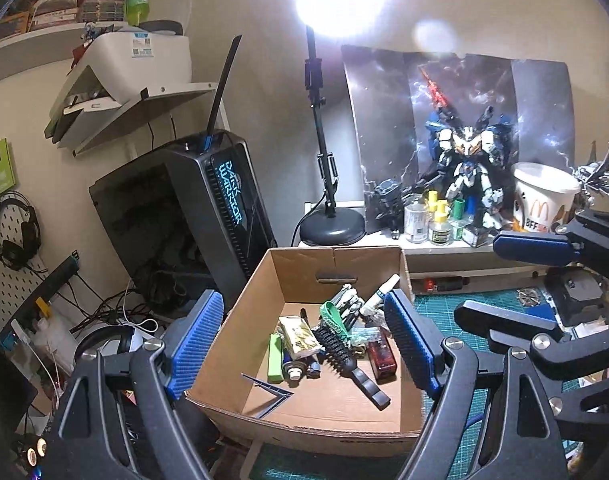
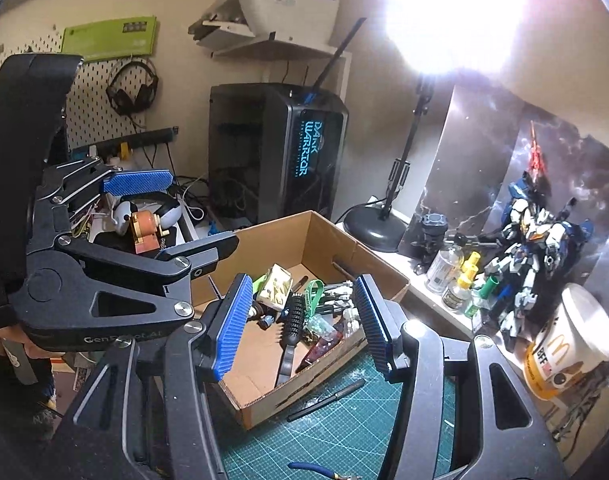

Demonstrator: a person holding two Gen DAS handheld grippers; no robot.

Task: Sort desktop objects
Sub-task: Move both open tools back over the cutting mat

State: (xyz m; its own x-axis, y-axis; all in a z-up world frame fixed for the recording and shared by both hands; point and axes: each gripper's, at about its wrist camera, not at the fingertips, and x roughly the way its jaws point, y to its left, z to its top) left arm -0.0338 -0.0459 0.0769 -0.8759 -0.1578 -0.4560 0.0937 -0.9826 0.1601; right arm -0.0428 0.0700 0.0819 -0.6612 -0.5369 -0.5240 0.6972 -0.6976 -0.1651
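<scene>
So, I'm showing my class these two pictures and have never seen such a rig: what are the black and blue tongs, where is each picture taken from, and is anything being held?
They are two hand-held grippers; a person works them, no robot arm. Each carries a camera looking along its jaws. One picture is from the left gripper, the other from the right gripper. Both stand open and hold nothing. Each also shows in the other's view. Below them sits a cardboard box on a green cutting mat, already holding a black hairbrush, a green lighter and other small items. A black pen lies on the mat beside the box. Behind stand a desk lamp, small bottles and a toy robot model.
</scene>
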